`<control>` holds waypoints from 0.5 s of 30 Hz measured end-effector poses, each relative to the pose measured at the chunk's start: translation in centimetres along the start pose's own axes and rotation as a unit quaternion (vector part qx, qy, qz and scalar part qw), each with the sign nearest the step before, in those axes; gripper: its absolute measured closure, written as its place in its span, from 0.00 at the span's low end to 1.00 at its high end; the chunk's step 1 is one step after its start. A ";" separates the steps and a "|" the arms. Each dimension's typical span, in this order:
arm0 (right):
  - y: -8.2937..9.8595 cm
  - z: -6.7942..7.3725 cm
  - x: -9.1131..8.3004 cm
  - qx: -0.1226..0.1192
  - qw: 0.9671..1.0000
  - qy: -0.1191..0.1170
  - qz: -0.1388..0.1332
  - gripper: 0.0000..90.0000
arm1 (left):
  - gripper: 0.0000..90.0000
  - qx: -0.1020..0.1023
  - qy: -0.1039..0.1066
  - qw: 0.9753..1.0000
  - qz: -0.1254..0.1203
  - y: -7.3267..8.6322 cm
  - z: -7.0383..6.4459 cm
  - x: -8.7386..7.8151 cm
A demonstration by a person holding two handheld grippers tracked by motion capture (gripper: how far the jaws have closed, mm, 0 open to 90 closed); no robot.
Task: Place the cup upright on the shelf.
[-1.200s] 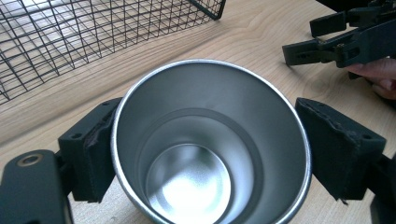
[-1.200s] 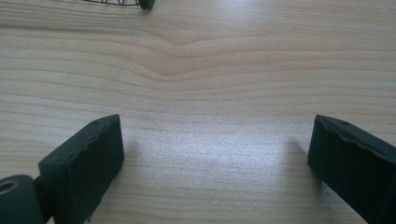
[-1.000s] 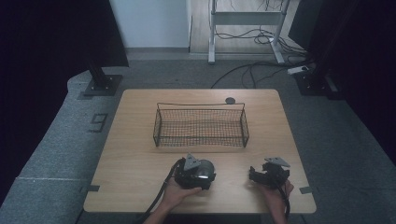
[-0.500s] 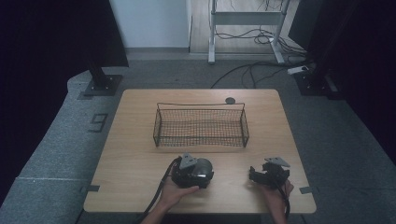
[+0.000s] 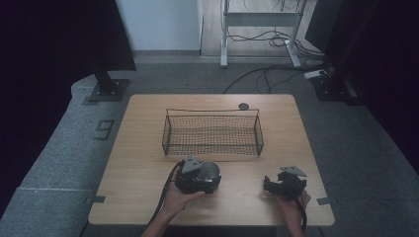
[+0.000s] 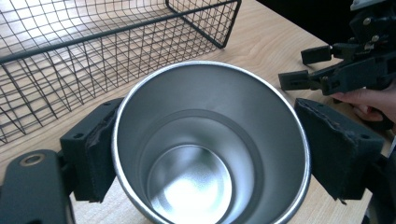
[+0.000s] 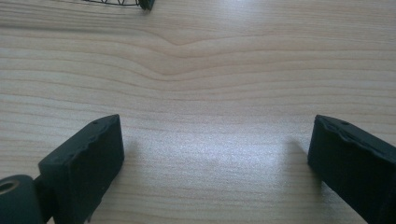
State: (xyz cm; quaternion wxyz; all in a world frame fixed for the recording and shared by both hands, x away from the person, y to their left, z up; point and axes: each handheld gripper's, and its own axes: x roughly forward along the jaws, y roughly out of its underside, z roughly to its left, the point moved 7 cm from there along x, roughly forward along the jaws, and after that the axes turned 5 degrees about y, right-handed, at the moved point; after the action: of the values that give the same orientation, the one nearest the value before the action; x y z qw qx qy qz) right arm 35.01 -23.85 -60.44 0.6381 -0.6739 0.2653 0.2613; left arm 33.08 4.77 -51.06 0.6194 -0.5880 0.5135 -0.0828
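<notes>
left gripper view: steel cup point(image 6: 210, 144) clamped between left hand-held gripper point(image 6: 212, 154) pads; right hand-held gripper point(image 7: 215, 172) apart.

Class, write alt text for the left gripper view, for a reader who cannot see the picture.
A shiny, empty steel cup sits clamped between the left gripper's two black padded fingers, seen from above into its mouth. Behind it on the wooden table stands an empty black wire basket; at the upper right, a hand holds the right gripper, open.

Light wooden table point(image 5: 148, 148) with a wire basket point(image 5: 212, 132) and small dark disc point(image 5: 243, 106).
</notes>
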 end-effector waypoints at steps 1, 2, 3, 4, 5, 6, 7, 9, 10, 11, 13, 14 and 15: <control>0.0 0.0 0.0 0.000 1.000 0.000 0.000 0.04 | 0.16 -0.001 0.000 1.000 -0.002 -0.2 0.1 -0.1; 0.0 0.0 0.0 0.000 1.000 0.000 0.000 0.04 | 0.16 -0.002 0.000 1.000 -0.003 -0.3 0.1 -0.2; 0.0 0.0 0.0 0.000 1.000 0.000 0.000 0.04 | 0.16 -0.002 0.000 1.000 -0.003 -0.3 0.1 -0.2; 0.0 0.0 0.0 0.000 1.000 0.000 0.000 0.04 | 0.16 -0.002 0.001 1.000 -0.007 -0.6 0.2 -0.5; 0.0 0.0 0.0 0.000 1.000 0.000 0.000 0.04 | 0.16 -0.003 0.002 1.000 -0.010 -0.8 0.2 -0.6; 0.0 0.0 0.0 0.000 1.000 0.000 0.000 0.04 | 0.16 -0.003 0.002 1.000 -0.010 -0.8 0.2 -0.6; 0.0 0.0 0.0 0.000 1.000 0.000 0.000 0.04 | 0.16 -0.005 0.005 1.000 -0.012 -1.0 0.2 -0.8; 0.0 0.0 0.0 0.000 1.000 0.000 0.000 0.04 | 0.16 -0.003 0.002 1.000 -0.012 -1.1 0.3 -0.9; 0.0 0.0 0.0 0.000 1.000 0.000 0.000 0.04 | 0.16 -0.002 0.001 1.000 -0.012 -1.2 0.4 -0.9; 0.0 0.0 0.0 0.000 1.000 0.000 0.000 0.04 | 0.16 -0.003 0.002 1.000 -0.013 -1.3 0.4 -1.0; 0.0 0.0 0.0 0.000 1.000 0.000 0.000 0.04 | 0.16 -0.002 0.000 1.000 -0.012 -1.5 0.5 -1.1; 0.0 0.0 0.0 0.000 1.000 0.000 0.000 0.04 | 0.16 -0.001 -0.001 1.000 -0.013 -1.6 0.6 -1.1; 0.0 0.0 0.0 0.000 1.000 0.000 0.000 0.04 | 0.16 -0.002 -0.002 1.000 -0.014 -1.7 0.6 -1.1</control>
State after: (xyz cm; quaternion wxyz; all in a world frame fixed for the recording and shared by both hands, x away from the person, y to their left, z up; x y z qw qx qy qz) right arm 35.01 -23.85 -60.44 0.6382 -0.6738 0.2654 0.2612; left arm 33.92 5.45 -49.19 0.6180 -0.5962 0.5047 -0.0893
